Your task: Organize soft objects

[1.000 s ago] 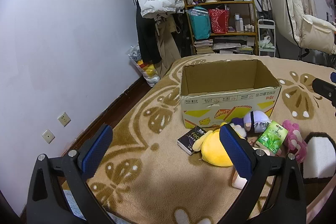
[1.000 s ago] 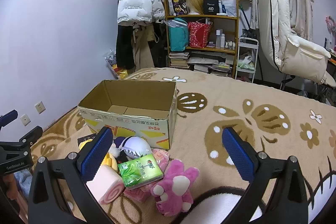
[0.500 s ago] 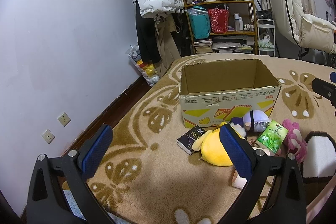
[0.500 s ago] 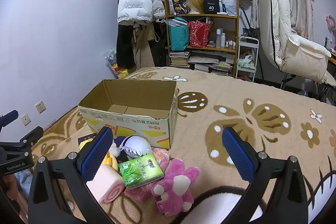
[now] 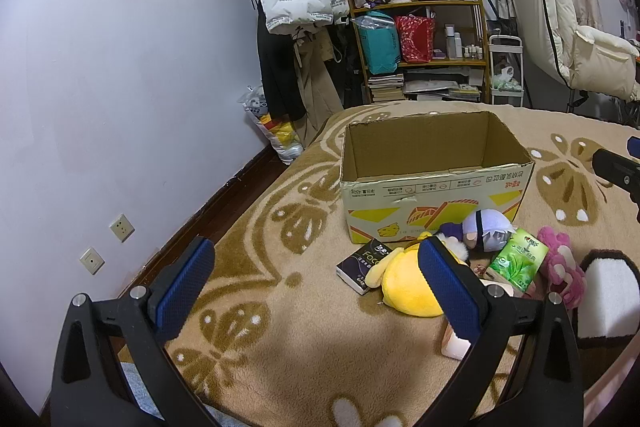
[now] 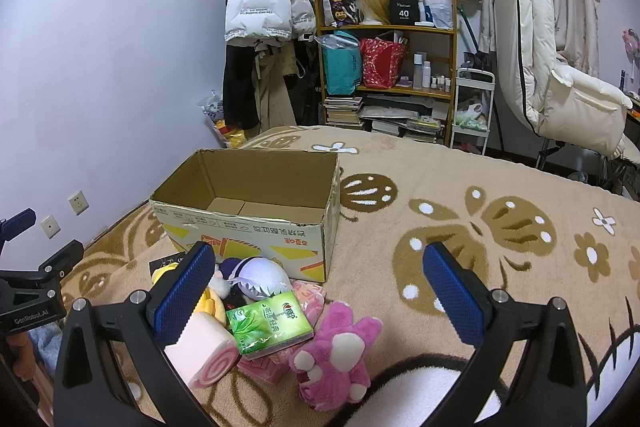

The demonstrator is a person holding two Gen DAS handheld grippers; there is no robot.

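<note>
Blue-padded left tongs (image 5: pixel 316 291) hang wide apart, nothing between them, low over the beige blanket (image 5: pixel 280 359) on the bed. Right tongs (image 6: pixel 316 291) same story: spread wide, empty, hovering over the pile.

Pile sits just in front of the right tongs, slightly to their left side. Nearest: pink swirl roll (image 6: pixel 204 351), partly behind the left pad, w/ a pink plush (image 6: pixel 336 355) beside it, lying on its back, paws up. Green tissue pack (image 6: pixel 268 321) rests on top of a pink packet, touching the roll. Behind that, purple-white round plush (image 6: pixel 260 275) and a yellow plush (image 5: pixel 404 287), which the left view shows best, right up against that side's right pad. Dark small box (image 5: pixel 364 263) lies flat just left of the yellow one.

Farther back: cardboard box (image 6: pixel 256 223), open top, nothing visible inside, touching the pile's far edge.

Key relation, imo: pink plush lies closest to the right tongs, long axis running roughly away from the camera toward the box, so the right hand looks better placed for it. Yellow plush is the left side's natural pick. Drop-off = straight ahead, short lift over the near wall. Plush will squash, so grip the body, not a limb.
</note>
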